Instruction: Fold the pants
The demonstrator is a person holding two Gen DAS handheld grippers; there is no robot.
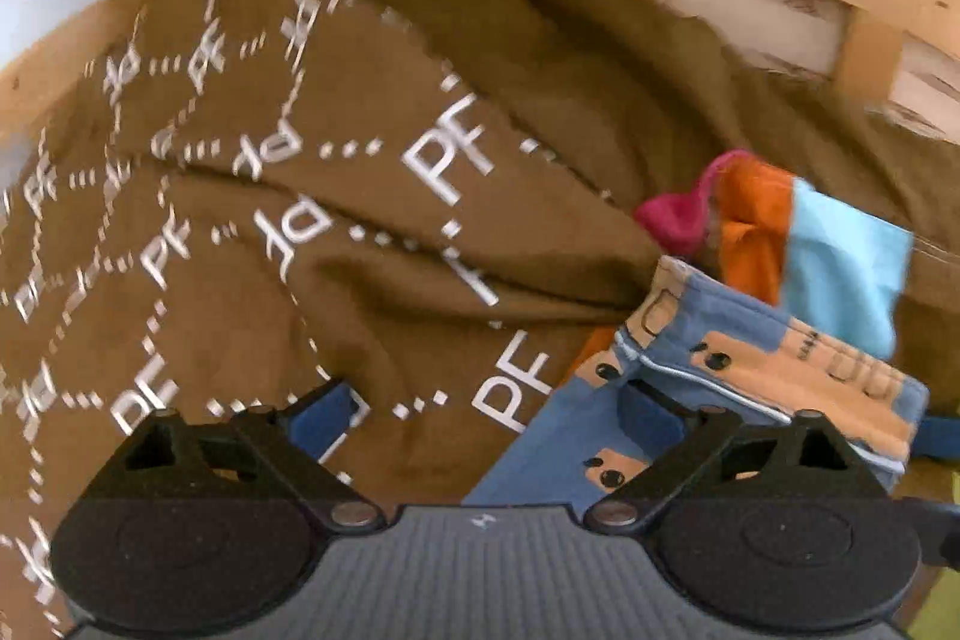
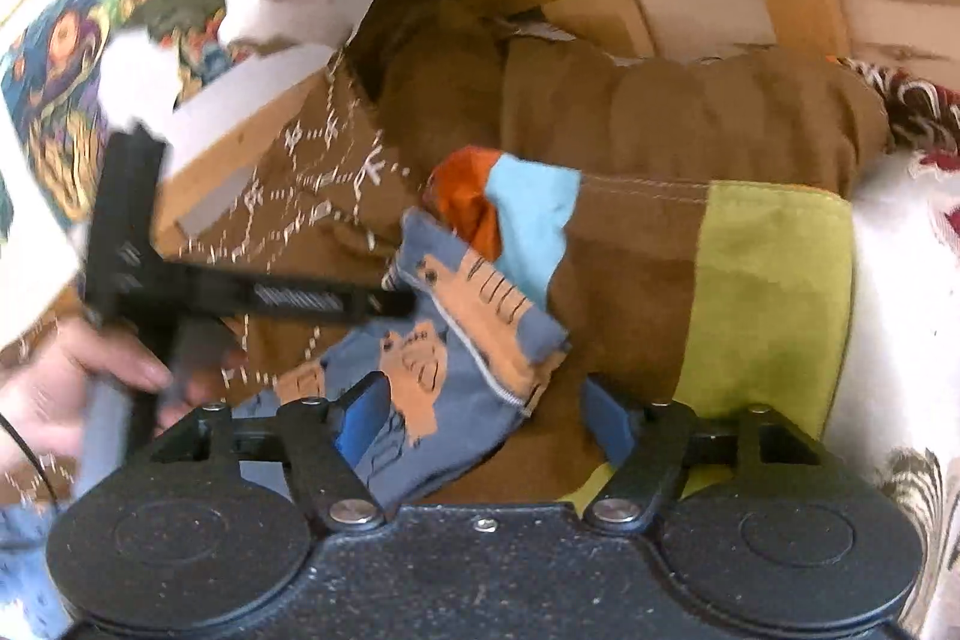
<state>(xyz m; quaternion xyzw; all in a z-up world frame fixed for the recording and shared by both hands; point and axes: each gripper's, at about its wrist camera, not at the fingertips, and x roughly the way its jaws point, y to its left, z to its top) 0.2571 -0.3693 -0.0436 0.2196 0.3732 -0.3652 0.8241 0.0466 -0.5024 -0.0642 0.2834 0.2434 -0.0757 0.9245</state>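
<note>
Both tongs released: left gripper (image 1: 486,409) wide, right gripper (image 2: 486,409) astride the pants (image 2: 456,340) without pinching. Better to flatten the bundle on the brown blanket (image 1: 360,280), then clench on opposite edges.

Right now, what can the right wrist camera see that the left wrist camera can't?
Only the right wrist view shows the person's hand holding the black left gripper, and a lime-green fabric patch. Only the left wrist view shows the large white "PF" letters up close. Both show the small blue pants with orange print, the brown cloth, a light-blue fabric piece and wooden slats.
</note>
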